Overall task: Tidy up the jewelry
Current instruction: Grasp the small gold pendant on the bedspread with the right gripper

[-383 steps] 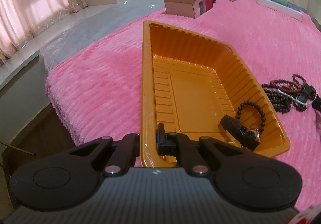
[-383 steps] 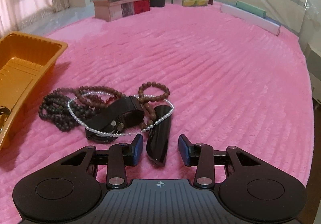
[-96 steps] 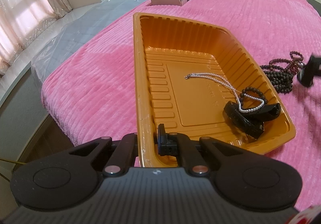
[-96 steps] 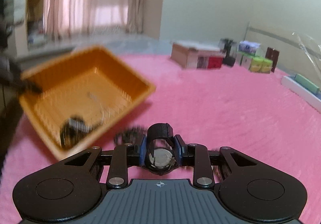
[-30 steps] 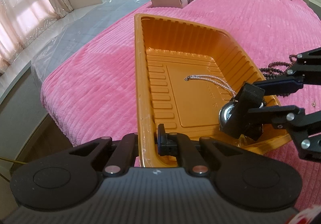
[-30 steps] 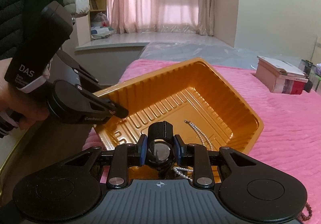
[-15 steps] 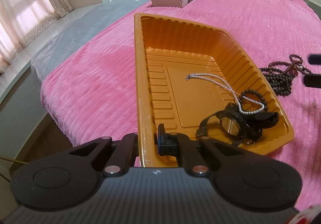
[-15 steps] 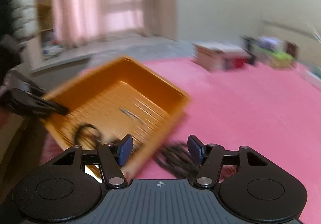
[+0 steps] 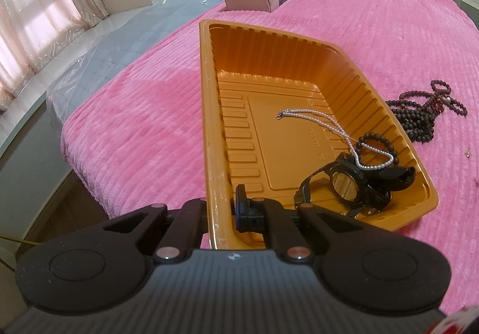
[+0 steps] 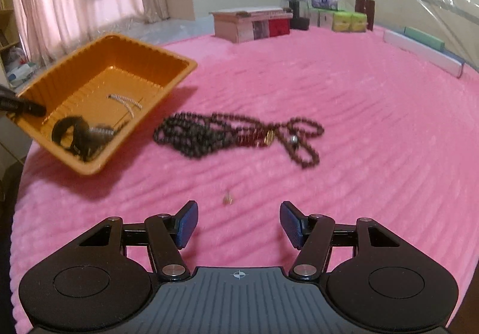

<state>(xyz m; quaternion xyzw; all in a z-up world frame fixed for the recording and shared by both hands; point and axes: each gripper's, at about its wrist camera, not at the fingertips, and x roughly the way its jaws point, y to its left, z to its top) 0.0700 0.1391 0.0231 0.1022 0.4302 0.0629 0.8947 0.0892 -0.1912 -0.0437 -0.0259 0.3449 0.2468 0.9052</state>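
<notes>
My left gripper (image 9: 220,209) is shut on the near rim of the orange tray (image 9: 209,94), holding that end up off the pink bed. Low in the tray lie black watches (image 9: 347,184), a pearl necklace (image 9: 323,121) and a dark bead bracelet (image 9: 377,138). A pile of dark bead strands (image 10: 209,136) rests on the bed, right of the tray (image 10: 179,70). My right gripper (image 10: 239,224) hovers open over the bedspread short of that pile, with nothing between its blue pads. A tiny loose piece (image 10: 228,197) lies just ahead of it.
A stack of books and boxes (image 10: 251,24) and small cartons (image 10: 347,19) stand at the bed's far end. A long white box (image 10: 422,52) lies at the right. The bed's edge drops off left of the tray (image 9: 69,148), toward the curtained window.
My right gripper let go of the black watch, which now lies in the tray. It opened and swung right, away from the tray toward the bead pile. The left gripper kept still.
</notes>
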